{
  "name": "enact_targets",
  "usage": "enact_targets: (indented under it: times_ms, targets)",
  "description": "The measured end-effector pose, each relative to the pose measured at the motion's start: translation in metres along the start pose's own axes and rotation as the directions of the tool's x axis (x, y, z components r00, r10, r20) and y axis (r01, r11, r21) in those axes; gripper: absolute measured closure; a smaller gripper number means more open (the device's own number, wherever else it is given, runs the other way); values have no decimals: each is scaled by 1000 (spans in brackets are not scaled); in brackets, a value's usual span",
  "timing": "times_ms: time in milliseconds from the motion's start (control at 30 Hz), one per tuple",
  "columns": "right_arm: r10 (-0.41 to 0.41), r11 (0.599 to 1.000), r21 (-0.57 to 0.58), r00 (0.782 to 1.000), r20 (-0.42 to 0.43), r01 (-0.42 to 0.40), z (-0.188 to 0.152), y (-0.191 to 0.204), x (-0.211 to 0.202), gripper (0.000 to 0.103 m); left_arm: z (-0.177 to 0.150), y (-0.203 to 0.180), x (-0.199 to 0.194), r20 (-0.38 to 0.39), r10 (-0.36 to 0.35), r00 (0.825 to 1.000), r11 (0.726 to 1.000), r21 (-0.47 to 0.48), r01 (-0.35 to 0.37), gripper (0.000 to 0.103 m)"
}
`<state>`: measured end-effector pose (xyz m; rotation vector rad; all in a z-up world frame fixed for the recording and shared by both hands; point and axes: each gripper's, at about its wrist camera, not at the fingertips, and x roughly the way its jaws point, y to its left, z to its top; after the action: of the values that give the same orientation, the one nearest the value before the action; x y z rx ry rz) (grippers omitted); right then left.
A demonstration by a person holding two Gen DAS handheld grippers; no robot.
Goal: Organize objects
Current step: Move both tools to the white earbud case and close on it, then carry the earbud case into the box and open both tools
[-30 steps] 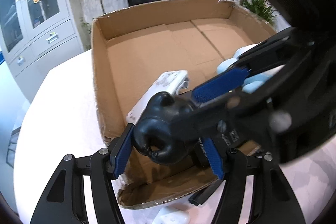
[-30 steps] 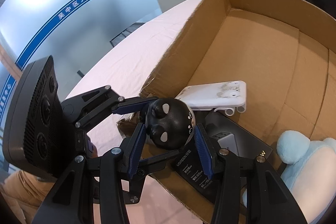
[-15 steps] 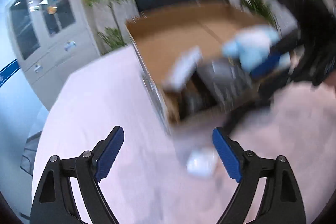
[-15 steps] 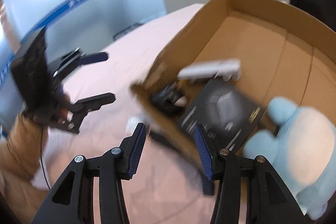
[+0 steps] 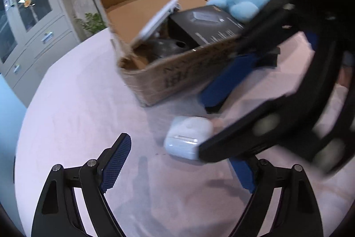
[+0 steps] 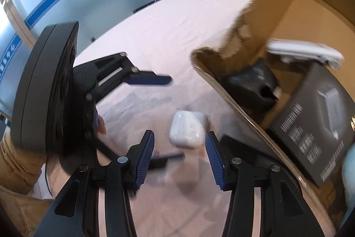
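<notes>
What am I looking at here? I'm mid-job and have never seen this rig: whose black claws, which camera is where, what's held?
No robot: a person holds a two-finger gripper in each hand, with a fisheye camera on each looking along its fingers. One picture is the left gripper's view, the other the right gripper's. Each also sees the other gripper. Both have their jaws open and hold nothing. On the pale table lies a white case, just ahead of the right jaws. Beside it stands a cardboard box holding a blue plush, a dark carton, a black toy and a white device.
</notes>
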<state>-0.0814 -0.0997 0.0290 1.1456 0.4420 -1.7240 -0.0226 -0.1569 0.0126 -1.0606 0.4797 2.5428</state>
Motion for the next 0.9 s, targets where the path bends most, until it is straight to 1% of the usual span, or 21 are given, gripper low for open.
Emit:
enact_targets:
  times_ms: [33,67,133,167,233,367,500,633,733,833,900]
  targets:
    - [-30,1000,-2,999,-31,30,6,1,9,57,0,1,3,-17,-23,1000,1000,-4,23,23]
    - [-45,999,-3,998,-53,45,10,2,15,57,0,3,5,-21,-55,998,998,-17,54,33]
    - [-60,998,-11,992,-111,59,15,3,30,61,1,7,6,-28,-85,996,996,-35,84,41]
    - [-81,997,-22,987,-136,78,17,3,37,60,0,10,6,-26,-113,993,993,-51,111,47]
    - [-69,998,-12,983,-169,67,21,1,43,61,-1,13,5,-28,-144,989,988,-69,142,53]
    - [-70,998,-14,986,-152,68,18,0,44,61,-1,13,2,-27,-148,989,987,-65,146,57]
    - [-78,997,0,989,-126,78,13,1,41,61,-2,6,-3,-19,-122,992,992,-36,122,58]
    - [-64,998,6,990,-124,65,7,3,35,61,0,-5,-16,-3,-113,994,994,-10,113,60]
    - [-62,998,-7,993,-96,61,5,8,17,61,11,-10,-38,44,-93,995,996,19,92,60]
    - [-59,998,-20,998,-32,58,9,12,-19,61,35,-16,-67,119,-59,991,996,73,51,60]
    - [-79,996,-32,997,28,79,14,13,-47,61,56,-15,-79,170,-40,985,995,100,23,60]
